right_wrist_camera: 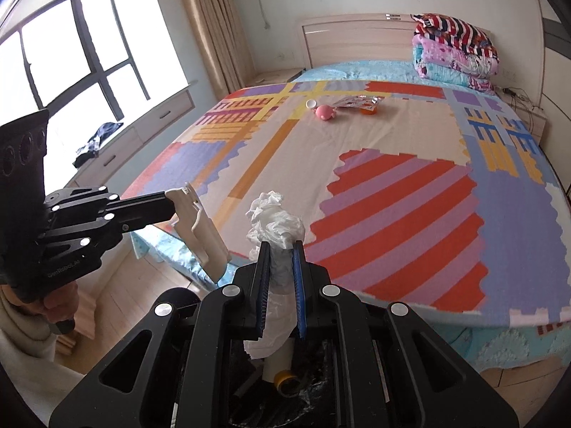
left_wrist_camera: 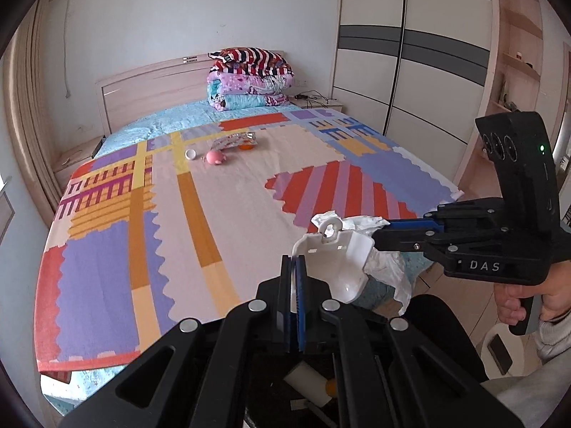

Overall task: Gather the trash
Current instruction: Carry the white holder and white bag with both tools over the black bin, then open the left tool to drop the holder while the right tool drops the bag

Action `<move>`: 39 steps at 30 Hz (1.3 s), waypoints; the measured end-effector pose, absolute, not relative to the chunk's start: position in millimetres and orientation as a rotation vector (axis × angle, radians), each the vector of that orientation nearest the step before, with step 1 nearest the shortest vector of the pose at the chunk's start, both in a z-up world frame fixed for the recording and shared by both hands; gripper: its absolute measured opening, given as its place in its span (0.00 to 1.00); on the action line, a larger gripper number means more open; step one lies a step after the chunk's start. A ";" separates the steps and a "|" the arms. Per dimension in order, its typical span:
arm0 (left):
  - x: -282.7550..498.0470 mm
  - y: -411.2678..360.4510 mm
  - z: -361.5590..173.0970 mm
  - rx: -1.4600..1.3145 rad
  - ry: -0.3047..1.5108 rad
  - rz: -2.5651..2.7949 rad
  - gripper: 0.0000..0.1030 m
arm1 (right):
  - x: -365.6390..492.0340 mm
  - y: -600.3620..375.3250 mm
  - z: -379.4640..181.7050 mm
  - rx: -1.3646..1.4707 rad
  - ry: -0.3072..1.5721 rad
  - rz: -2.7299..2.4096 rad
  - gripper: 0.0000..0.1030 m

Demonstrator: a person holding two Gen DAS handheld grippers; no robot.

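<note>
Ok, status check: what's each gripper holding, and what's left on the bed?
Left gripper shut on white plastic piece. Right gripper shut on crumpled tissue. Wrapper, pink toy, white cap still on bed.

A big bed [left_wrist_camera: 249, 192] is taking up most of the room, and a bright sheet [right_wrist_camera: 392, 164] with stripes and blocks of red, purple and orange is lying over it. Folded blankets [left_wrist_camera: 249, 78] are sitting in a stack at the far end, against the wooden headboard [left_wrist_camera: 150, 89]. A tall wardrobe [left_wrist_camera: 410, 53] is standing on the right. Light is coming through the window [right_wrist_camera: 78, 50] on the left, beside long curtains [right_wrist_camera: 210, 25].
</note>
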State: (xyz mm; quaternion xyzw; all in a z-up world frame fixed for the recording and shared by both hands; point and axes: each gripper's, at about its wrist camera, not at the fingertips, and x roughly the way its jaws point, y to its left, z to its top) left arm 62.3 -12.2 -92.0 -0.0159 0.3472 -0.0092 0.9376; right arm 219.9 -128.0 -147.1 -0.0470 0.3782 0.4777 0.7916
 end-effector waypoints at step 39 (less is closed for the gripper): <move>41.0 -20.0 -264.5 -0.106 1.131 -0.028 0.02 | 174.1 -109.9 -303.9 -0.147 1.241 1.032 0.19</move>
